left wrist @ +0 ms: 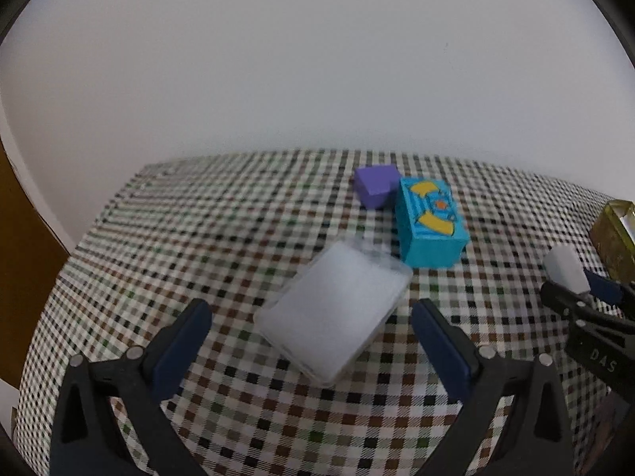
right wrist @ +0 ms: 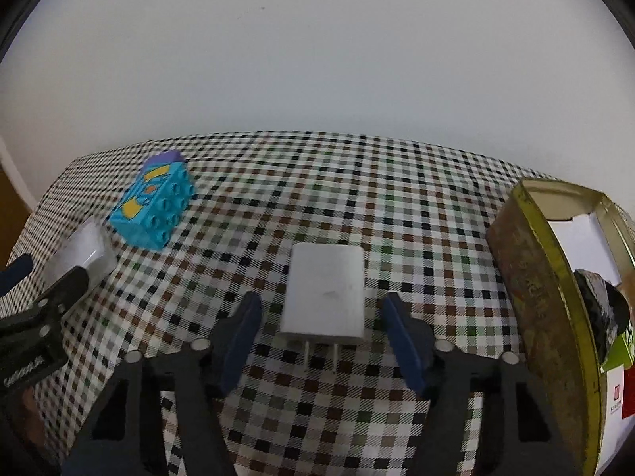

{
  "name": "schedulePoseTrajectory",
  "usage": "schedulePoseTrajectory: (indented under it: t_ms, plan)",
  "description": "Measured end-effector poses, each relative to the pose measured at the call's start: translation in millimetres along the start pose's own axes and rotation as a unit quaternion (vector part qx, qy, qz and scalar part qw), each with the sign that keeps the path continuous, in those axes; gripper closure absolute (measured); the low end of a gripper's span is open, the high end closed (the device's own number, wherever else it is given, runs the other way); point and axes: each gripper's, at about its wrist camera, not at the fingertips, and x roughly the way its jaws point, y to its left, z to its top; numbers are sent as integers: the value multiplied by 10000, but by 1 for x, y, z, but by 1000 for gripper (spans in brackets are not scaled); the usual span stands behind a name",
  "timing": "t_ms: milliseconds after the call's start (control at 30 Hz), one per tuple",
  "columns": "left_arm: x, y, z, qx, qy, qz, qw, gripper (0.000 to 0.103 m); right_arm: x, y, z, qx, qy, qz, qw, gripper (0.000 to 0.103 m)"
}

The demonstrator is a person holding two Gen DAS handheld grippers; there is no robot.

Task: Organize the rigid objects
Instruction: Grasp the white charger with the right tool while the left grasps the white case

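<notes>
My left gripper (left wrist: 311,315) is open, its fingers on either side of a translucent white plastic case (left wrist: 333,309) lying on the checked cloth. Beyond it stand a turquoise toy brick (left wrist: 430,224) and a purple cube (left wrist: 375,190). My right gripper (right wrist: 321,317) is open around a white plug charger (right wrist: 325,293) with two prongs pointing toward me; the jaws are not touching it. The right gripper (left wrist: 571,277) also shows at the right edge of the left wrist view with the charger (left wrist: 565,267). The brick (right wrist: 152,208) and case (right wrist: 81,254) show at left in the right wrist view.
A gold metal tin (right wrist: 555,277), open on top, stands at the right and holds a dark object (right wrist: 601,309) and white and green boxes. The tin's corner (left wrist: 613,234) shows in the left wrist view. A white wall rises behind the table.
</notes>
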Motion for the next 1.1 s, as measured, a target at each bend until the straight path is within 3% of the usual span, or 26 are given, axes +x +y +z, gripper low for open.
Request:
schedulePoseTrajectory:
  t_ms: [100,233,300,367,533,667,700,767,1100]
  plan:
    - [24,10,-2,-124,519,-145,9985,0,-6,2,-5,-68,-39,83,9999,61]
    - [35,21,2,-443,525,-269,9973,4,-11,-2,-9,3,-63,227,9997,62]
    - [31,19,3,-389,436,-265,9979,26,-14,-6,-11,81,-80,350,9993,63]
    - [19,15,1,-315,343,-313,9984,36,-16,-11,-12,116,-96,431,9990,63]
    - [18,11,3,-368,271,-325,9984,37,-24,-18,-18,268,-137,702,9971,63]
    - [-15,22,5,-584,-143,-562,9966,37,-34,-25,-24,436,-250,891,9948,63]
    - [-16,16,13,-647,-247,-617,9957,47,-37,-26,-26,446,-286,906,9945,63]
    - [-24,22,16,-771,-413,-756,9933,48,-42,-27,-27,447,-392,958,9936,63]
    - [-18,28,21,-811,-682,-534,9929,48,-63,-39,-25,377,-723,969,9919,63]
